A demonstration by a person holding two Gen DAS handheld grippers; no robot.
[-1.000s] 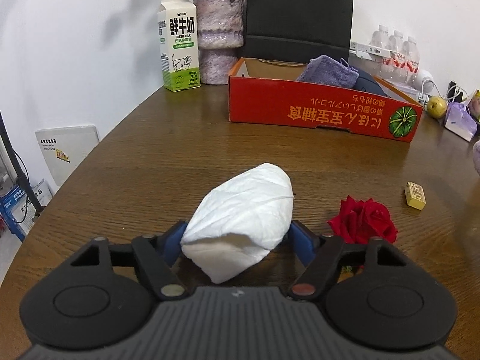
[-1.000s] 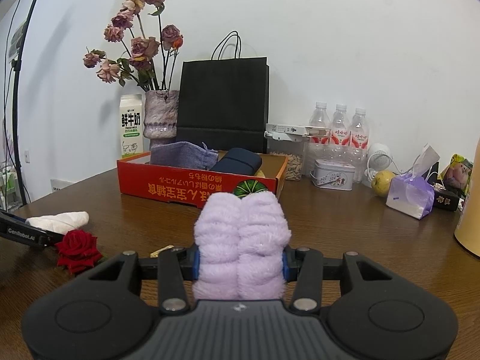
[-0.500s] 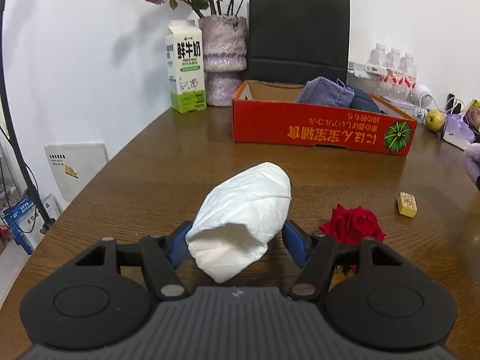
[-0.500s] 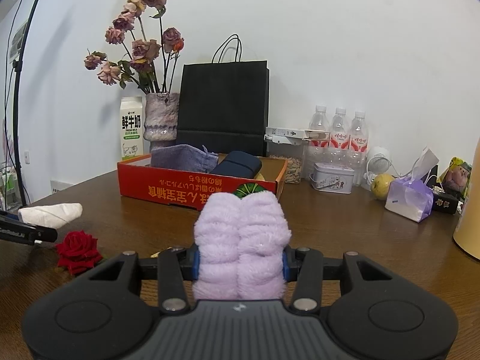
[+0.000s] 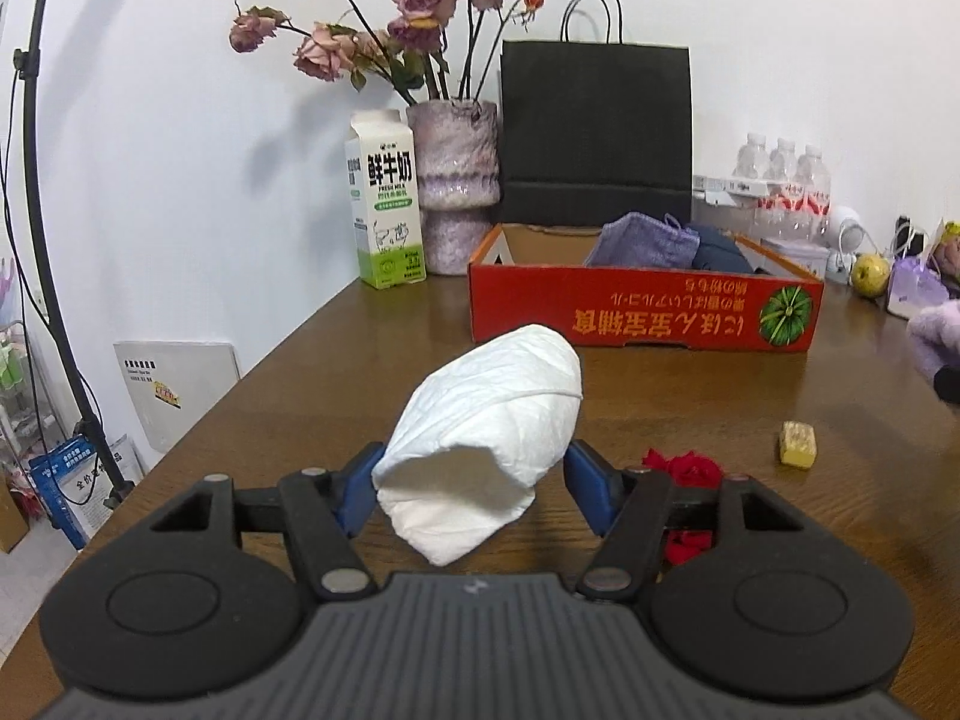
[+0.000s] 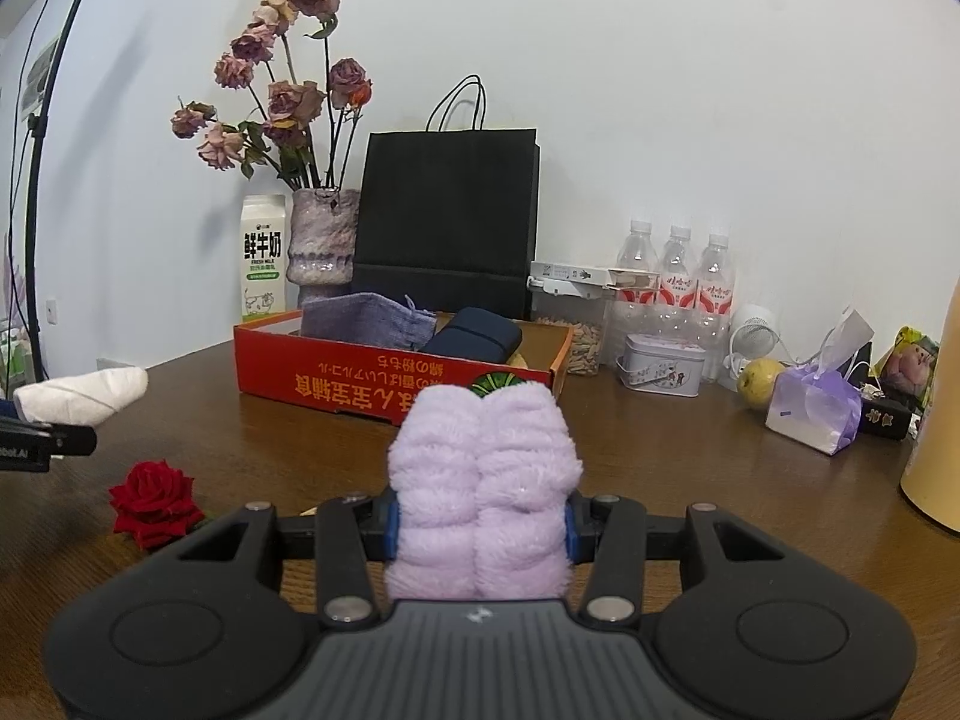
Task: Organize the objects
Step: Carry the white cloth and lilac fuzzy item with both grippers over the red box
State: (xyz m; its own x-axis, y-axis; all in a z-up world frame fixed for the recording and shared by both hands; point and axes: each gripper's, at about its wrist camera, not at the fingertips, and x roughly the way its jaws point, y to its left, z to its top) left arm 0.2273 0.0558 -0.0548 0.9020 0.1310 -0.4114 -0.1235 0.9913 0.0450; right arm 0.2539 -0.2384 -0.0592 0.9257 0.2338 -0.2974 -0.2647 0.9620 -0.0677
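A lived-in home or office room: cluttered wooden table (image 6: 690, 438), flower vase (image 6: 321, 240), light stand (image 5: 36, 192).

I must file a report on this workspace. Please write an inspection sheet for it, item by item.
Surface: brown wooden table, no spills seen.
Job's things: white tissue bundle and lilac fluffy cloth, both held; red box holds a purple pouch and dark case.
Clutter: red rose, small yellow block, milk carton, vase, black bag, bottles.
Grippers: left gripper shut on tissue; right gripper shut on cloth.
Cables: along black stand.
Surroundings: white wall.
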